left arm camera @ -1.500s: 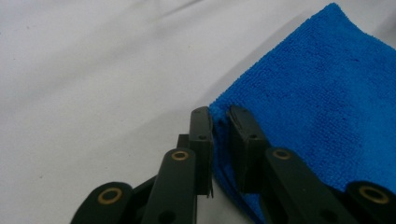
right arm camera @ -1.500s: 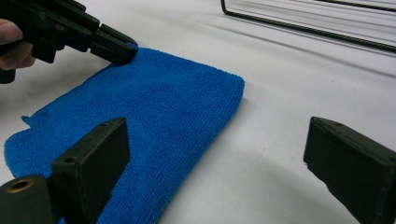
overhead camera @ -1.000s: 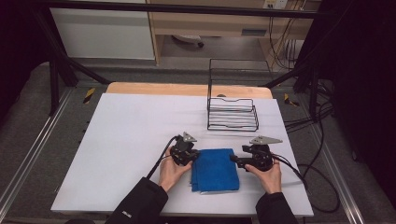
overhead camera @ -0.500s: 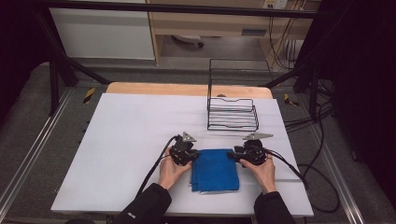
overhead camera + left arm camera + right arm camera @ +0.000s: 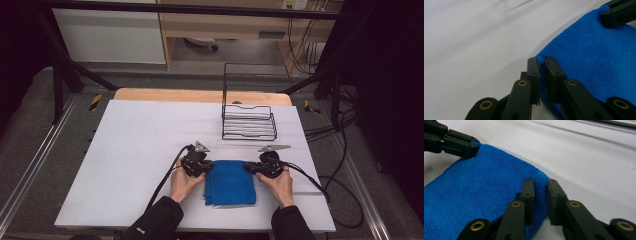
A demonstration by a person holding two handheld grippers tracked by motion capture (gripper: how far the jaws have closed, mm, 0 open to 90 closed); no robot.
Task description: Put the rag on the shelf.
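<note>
White tabletop (image 5: 130,150) holds a soft, floppy blue cloth (image 5: 230,181). Left tool (image 5: 198,164) and right tool (image 5: 260,167) each pinch a far corner, the best spot.

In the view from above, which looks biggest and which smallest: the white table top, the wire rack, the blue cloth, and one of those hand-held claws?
1. White table top, by far the largest.
2. Wire rack and blue cloth look about alike; the rack stands farther from the camera, so I won't rank them.
3. Left claw, about like the right claw, the smallest.
</note>
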